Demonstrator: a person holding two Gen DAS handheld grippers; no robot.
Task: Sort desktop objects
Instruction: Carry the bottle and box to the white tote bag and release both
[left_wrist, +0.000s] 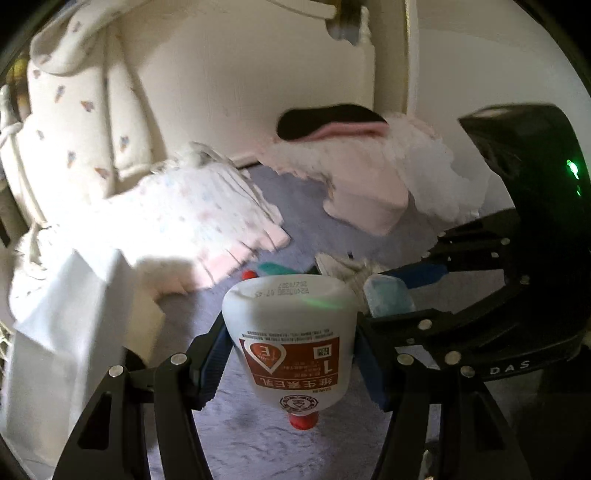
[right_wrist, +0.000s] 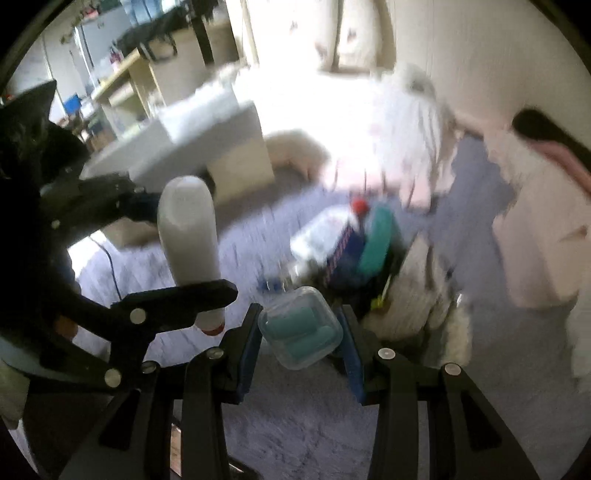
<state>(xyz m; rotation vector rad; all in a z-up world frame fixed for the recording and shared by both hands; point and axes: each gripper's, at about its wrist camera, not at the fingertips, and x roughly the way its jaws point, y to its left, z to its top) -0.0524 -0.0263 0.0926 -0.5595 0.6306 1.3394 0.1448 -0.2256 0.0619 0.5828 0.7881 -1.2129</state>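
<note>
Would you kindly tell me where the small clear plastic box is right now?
The clear plastic box sits between the right gripper fingers, low centre in the right wrist view, above the purple carpet.

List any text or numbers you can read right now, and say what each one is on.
"维生素E乳", a large "1" and a big "E", all upside down: red label of the white bottle in the left gripper.
Date stamp on the bottle's base: blurred.
"DAS": right gripper's black body.
Clear case: no text.
</note>
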